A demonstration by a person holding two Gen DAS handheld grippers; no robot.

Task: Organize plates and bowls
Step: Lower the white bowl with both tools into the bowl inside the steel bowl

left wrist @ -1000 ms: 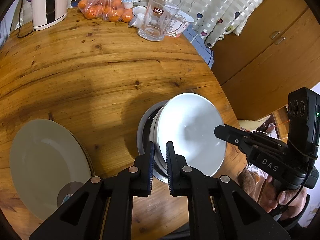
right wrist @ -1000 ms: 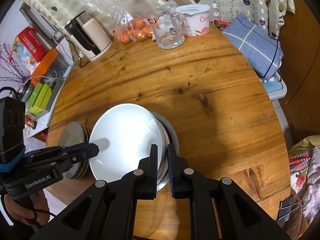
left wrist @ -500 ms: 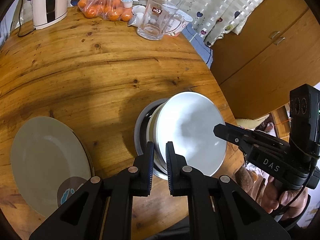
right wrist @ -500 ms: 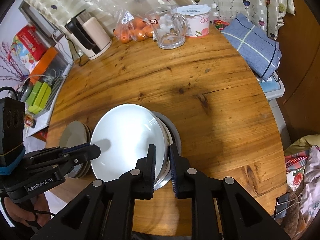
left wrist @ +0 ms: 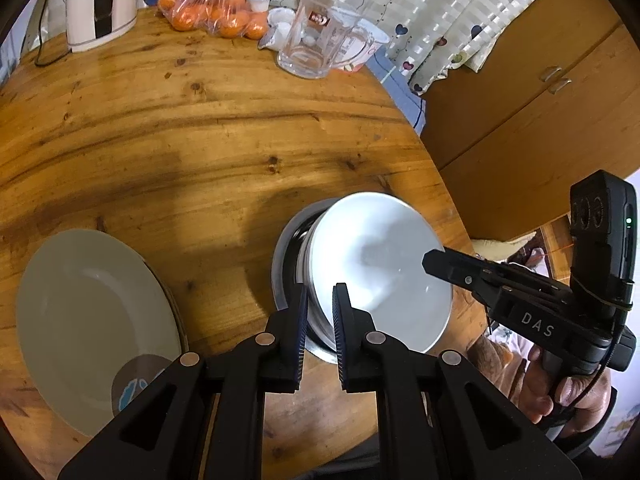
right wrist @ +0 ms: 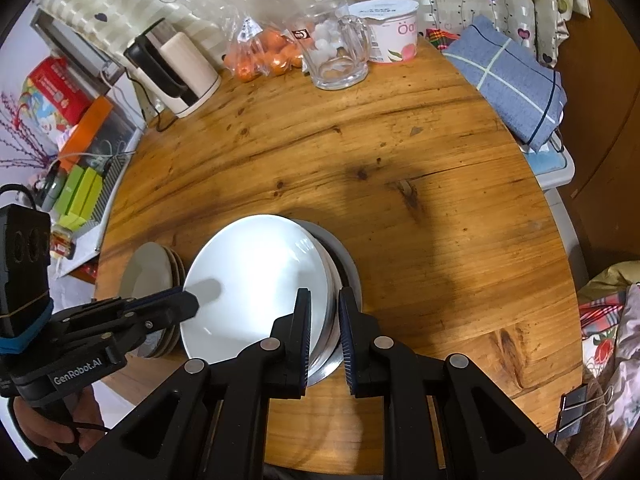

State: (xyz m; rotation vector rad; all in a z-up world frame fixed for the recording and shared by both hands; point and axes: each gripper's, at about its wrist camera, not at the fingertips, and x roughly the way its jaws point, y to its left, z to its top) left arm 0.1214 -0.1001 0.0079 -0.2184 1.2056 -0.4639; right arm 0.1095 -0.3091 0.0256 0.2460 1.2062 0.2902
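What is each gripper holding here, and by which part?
Both hold the same white bowl by its rim: the left gripper on the near-left edge, the right gripper on the opposite edge, above the metal bowl.

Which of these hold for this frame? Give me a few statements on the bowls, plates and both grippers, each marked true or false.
1. Both grippers straddle opposite rims of the white bowl. True: the left gripper and the right gripper each have one finger inside the rim and one outside.
2. The white bowl sits nested in a metal bowl. True.
3. The plate stack lies to the right of the bowls in the left wrist view. False: it lies to their left.
4. The glass mug lies tipped on its side. False: it stands upright near the bag of oranges.
5. The wooden table is square. False: it is round.
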